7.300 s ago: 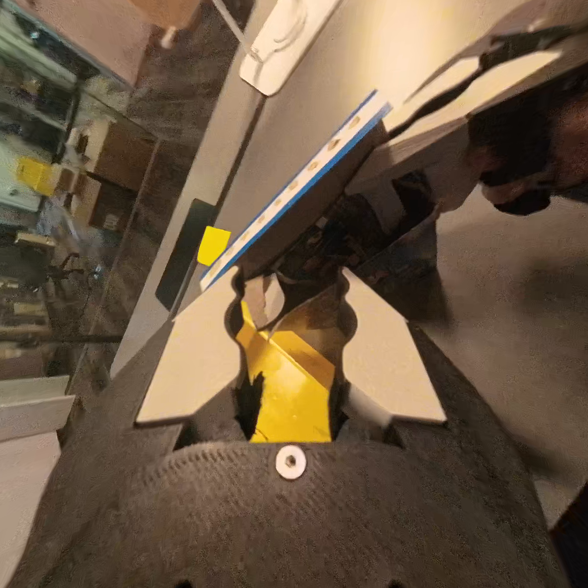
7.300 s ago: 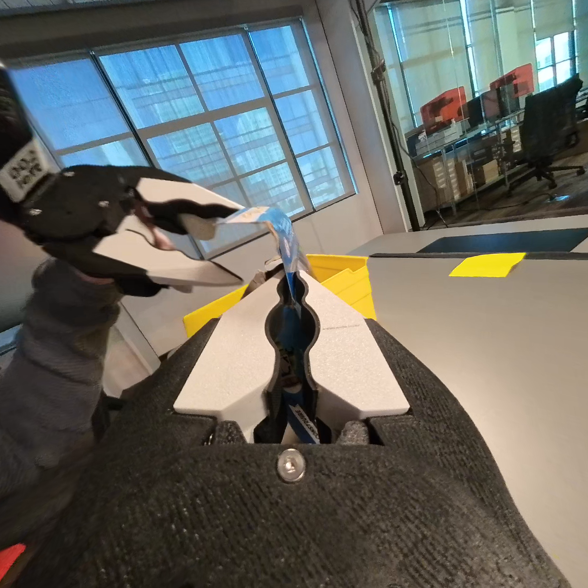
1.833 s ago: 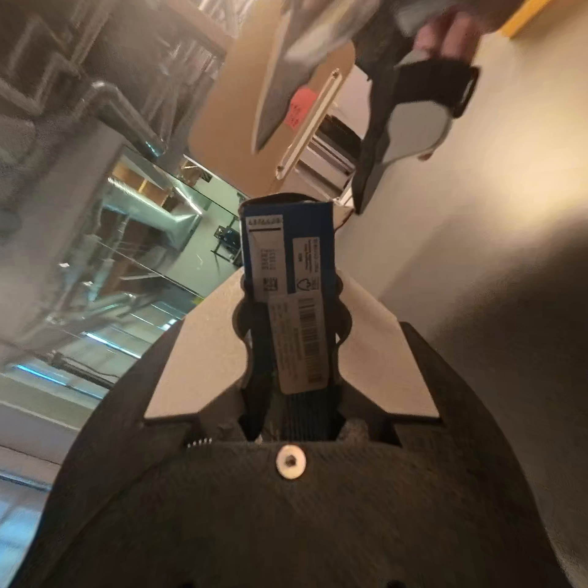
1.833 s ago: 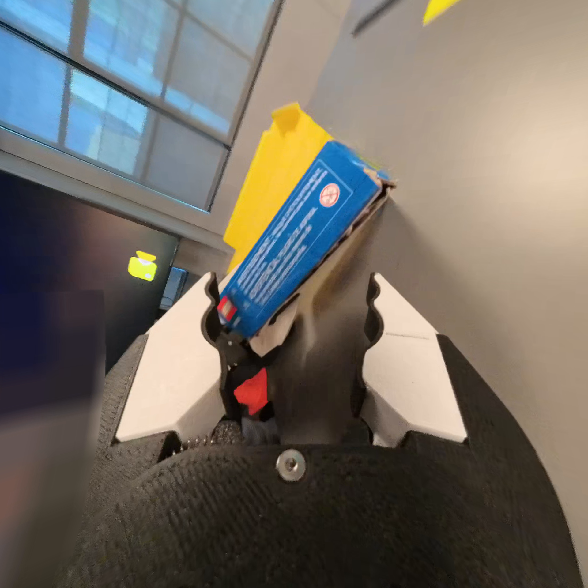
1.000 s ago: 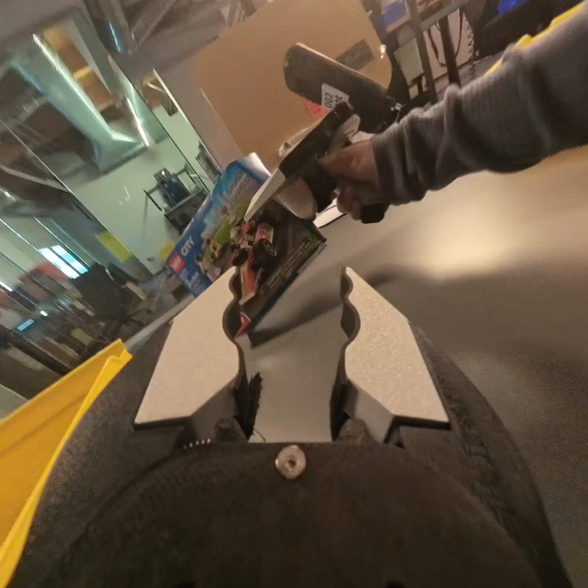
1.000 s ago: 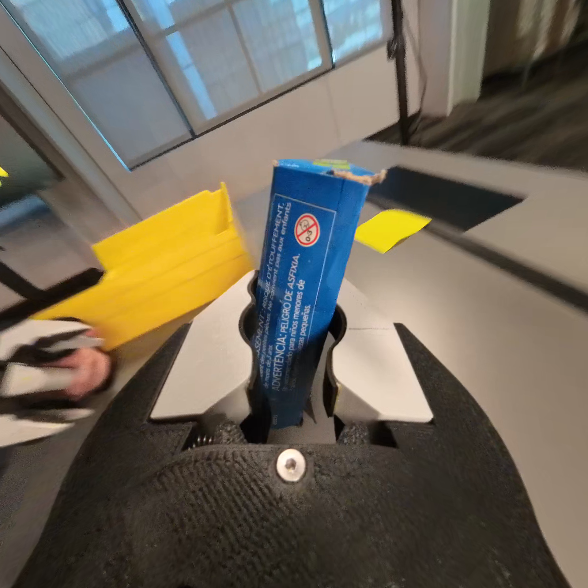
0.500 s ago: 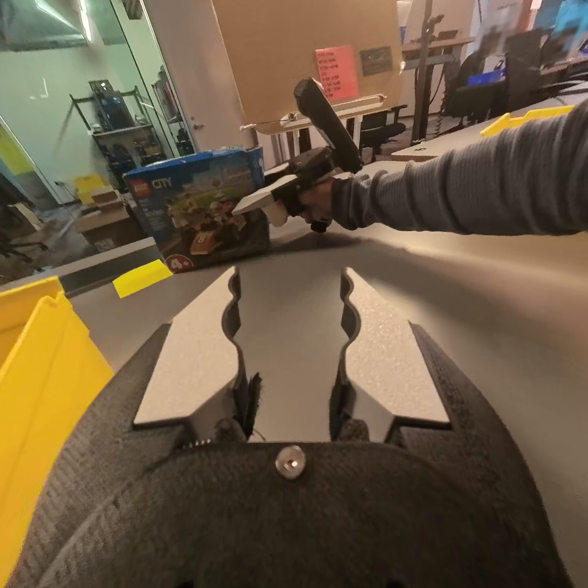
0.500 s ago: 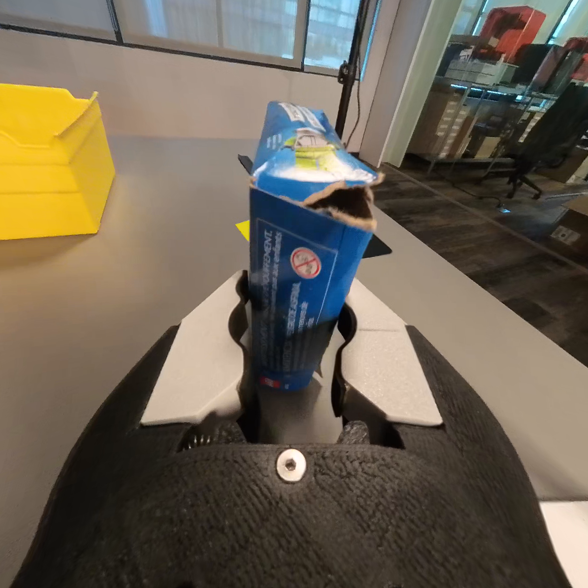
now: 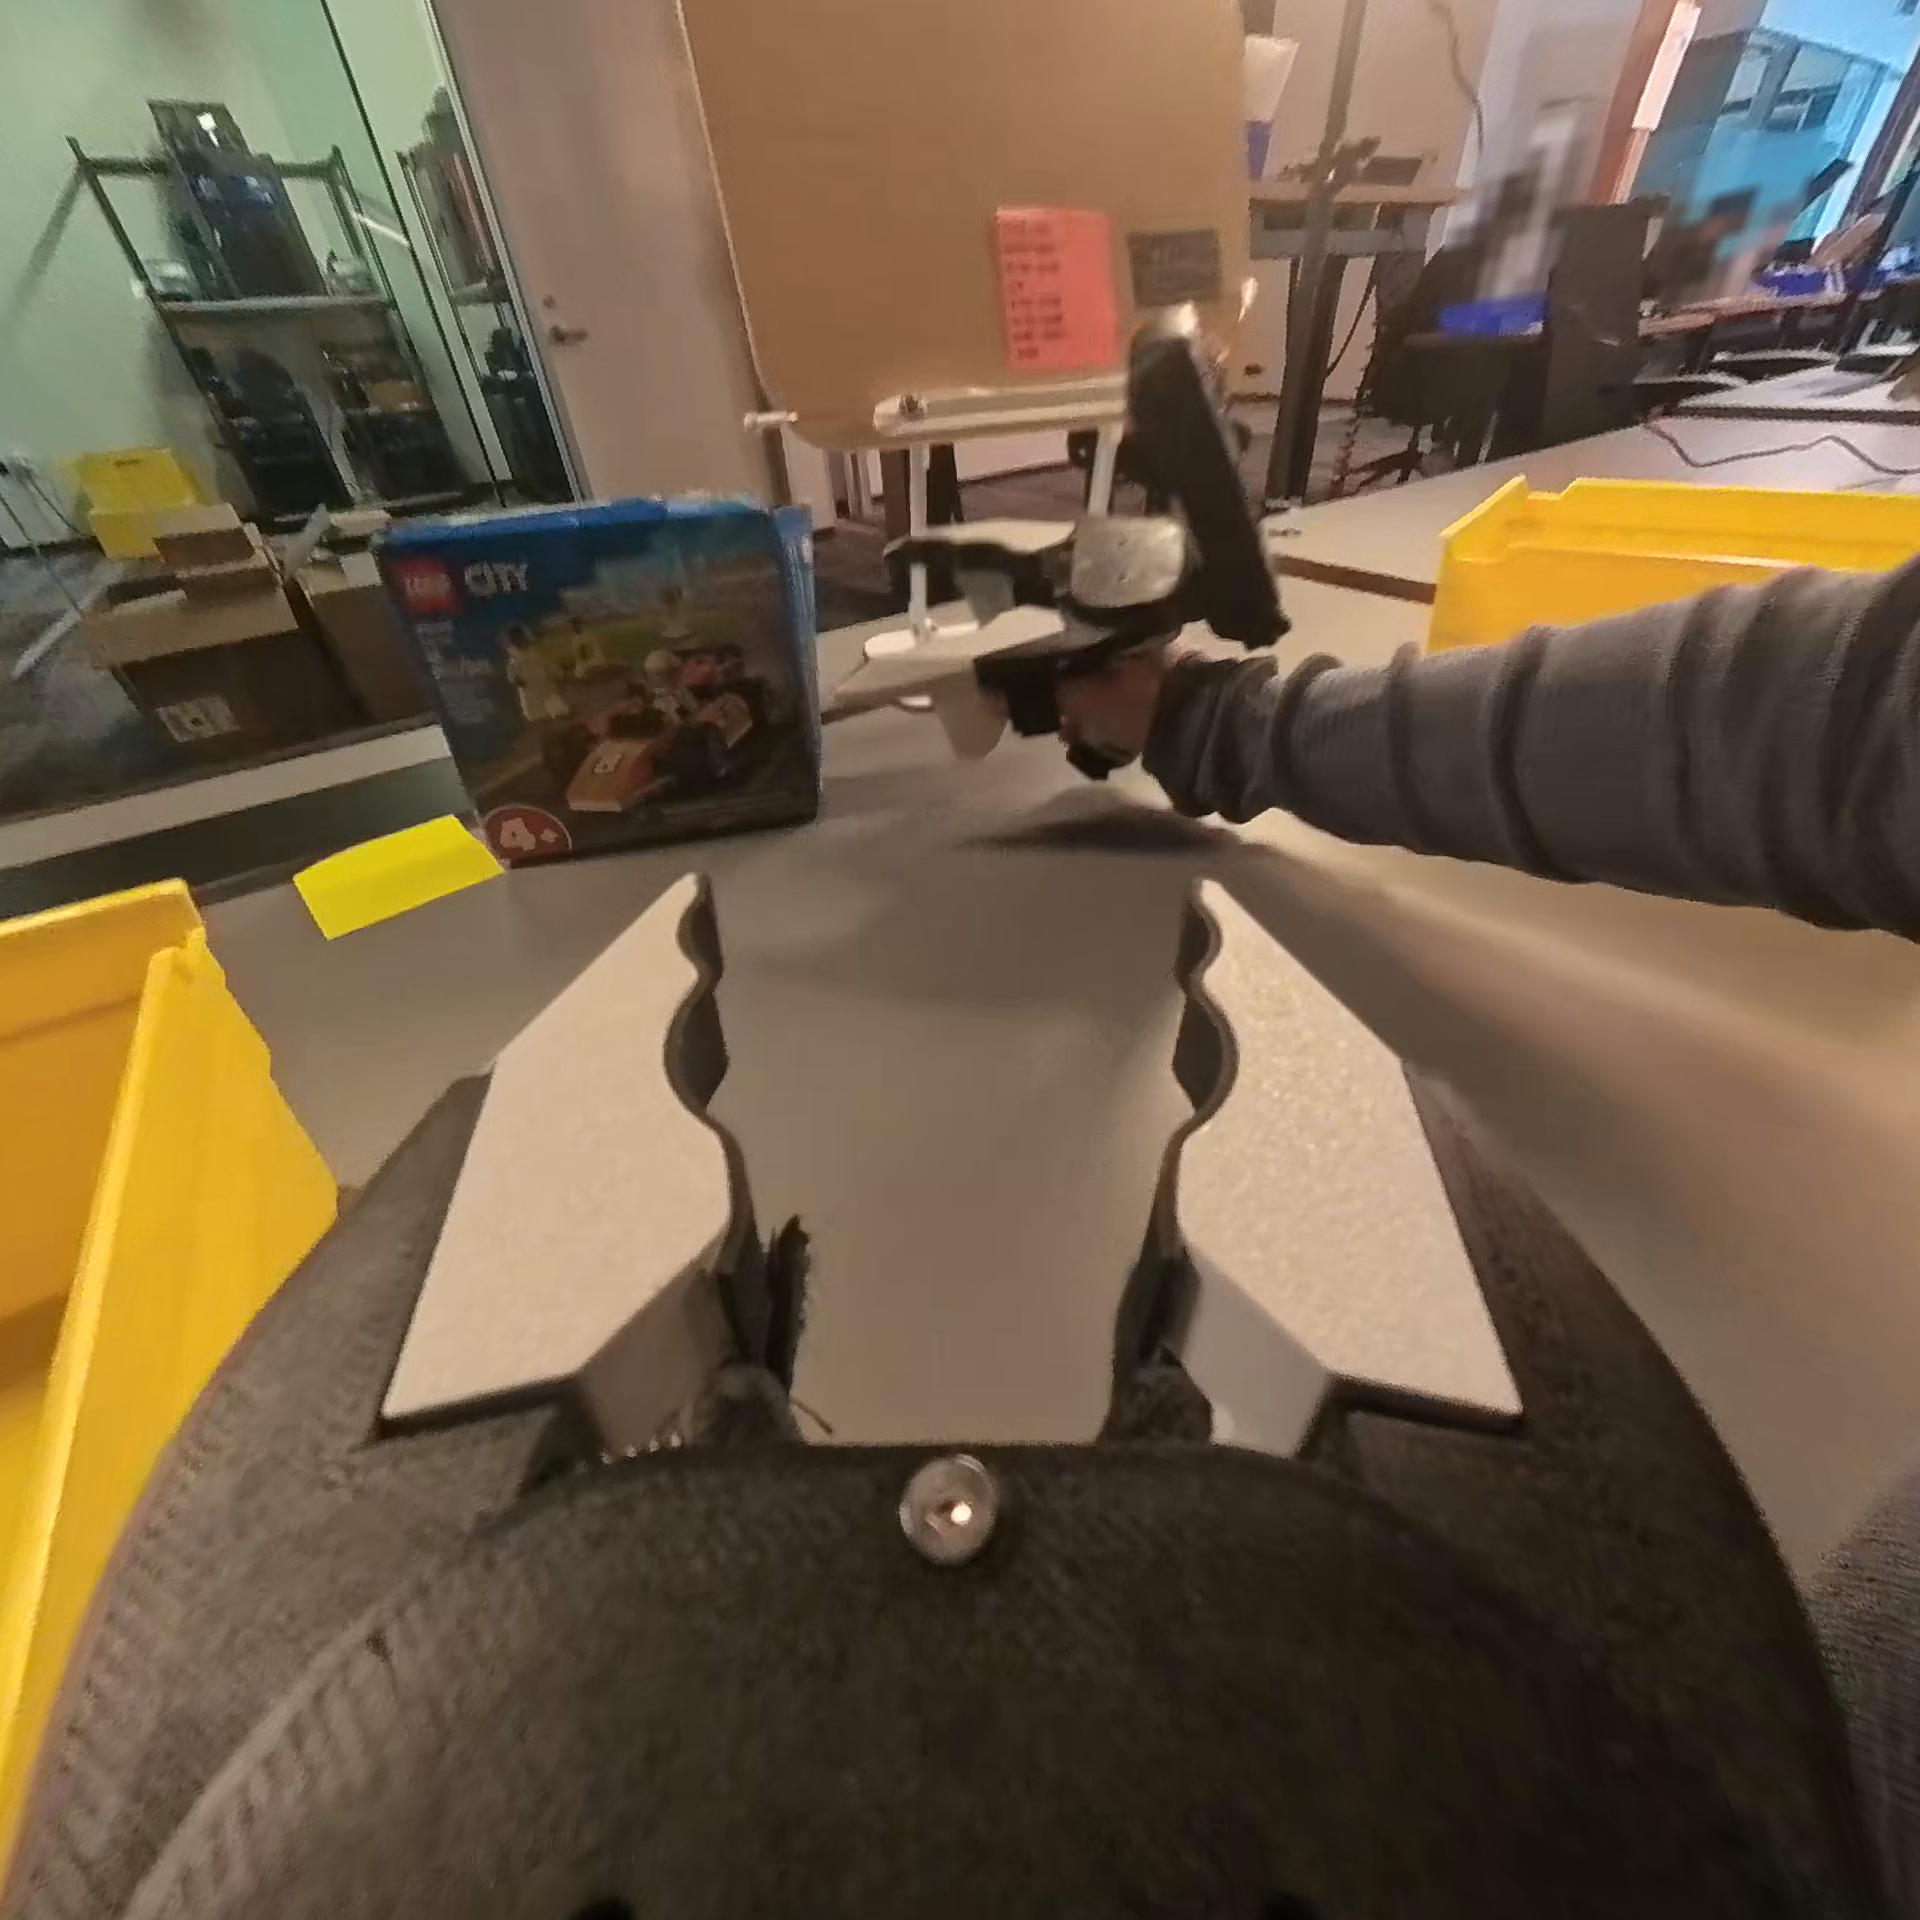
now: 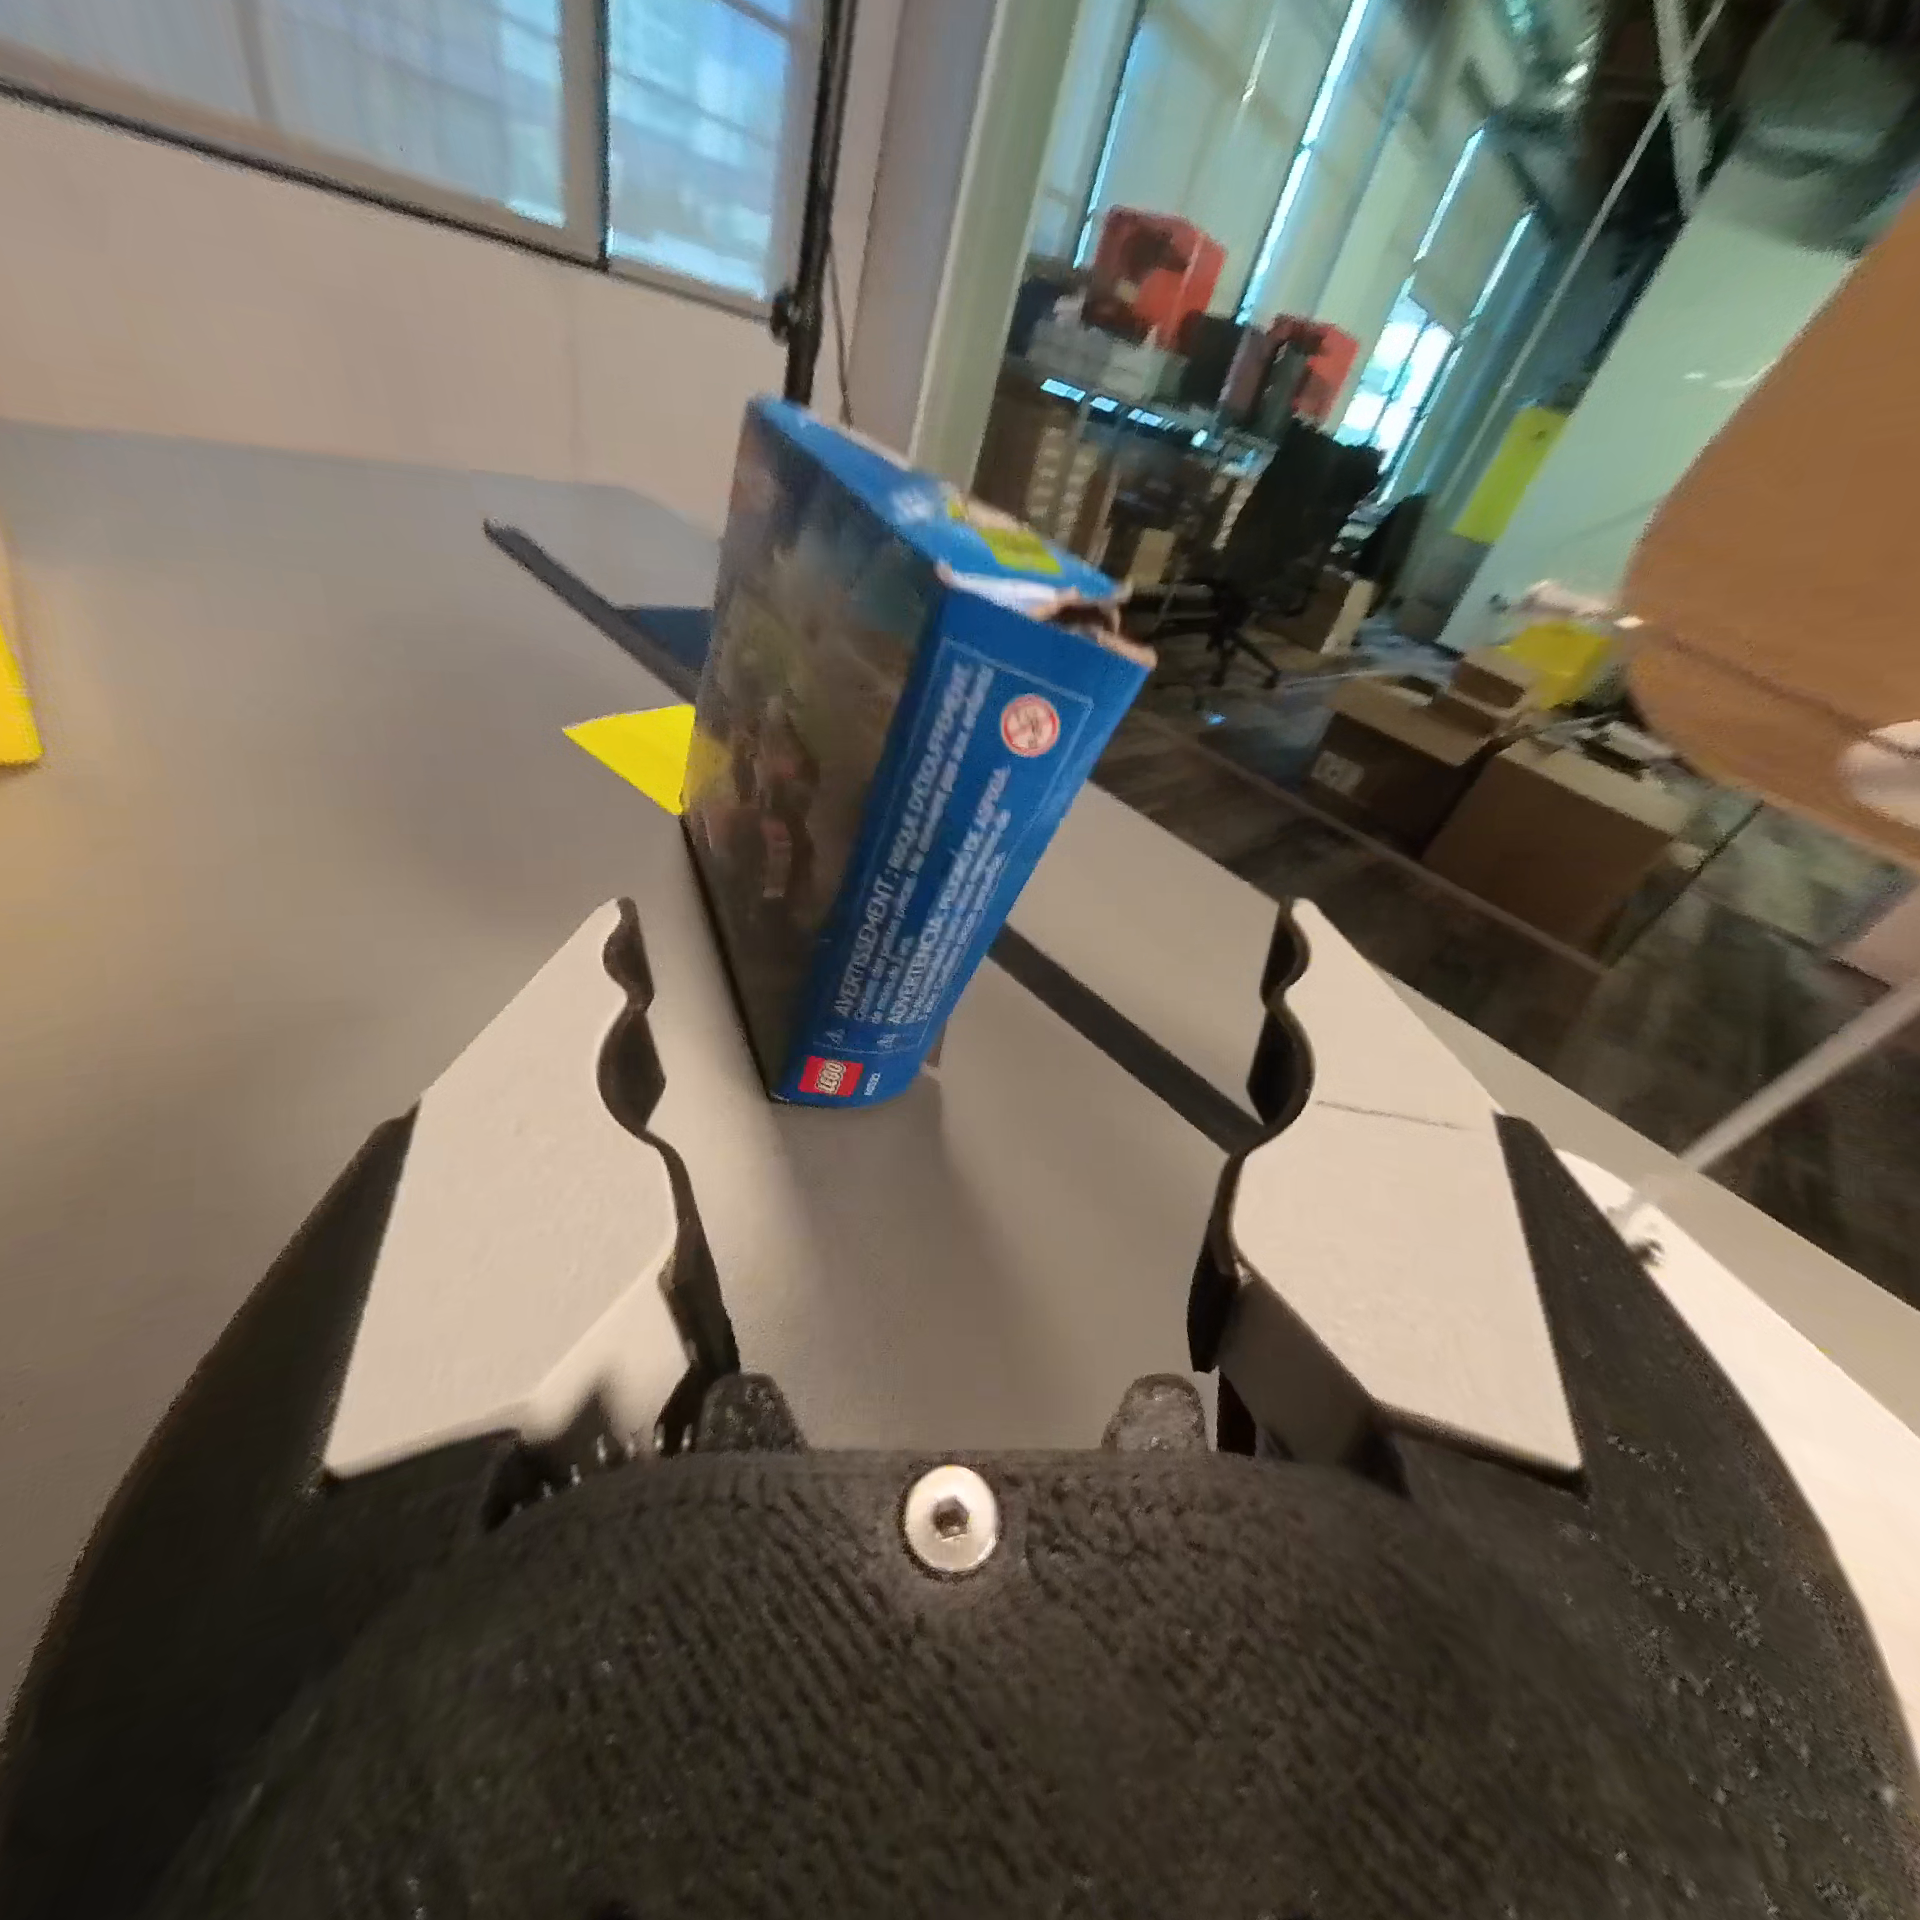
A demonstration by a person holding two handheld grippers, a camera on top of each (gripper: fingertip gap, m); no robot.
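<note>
The blue toy box [image 10: 894, 769] stands on its narrow end on the grey bench [image 10: 260, 727], close to the bench's far edge, where a dark strip [image 10: 1101, 1049] runs along the surface. Its top flap is torn. A yellow tape marker [image 9: 395, 888] lies on the bench just beside the box.

The right tongs [image 10: 951, 935] are spread wide. The box stands between the fingertips with clear space to each pad; neither pad touches it.

The left tongs [image 9: 951, 914] are also wide, with only bare bench between the fingers, well apart from the box.

One yellow bin [image 9: 125, 1143] sits at the left side of the bench, a second yellow bin [image 9: 1662, 561] on the surface beyond it.
</note>
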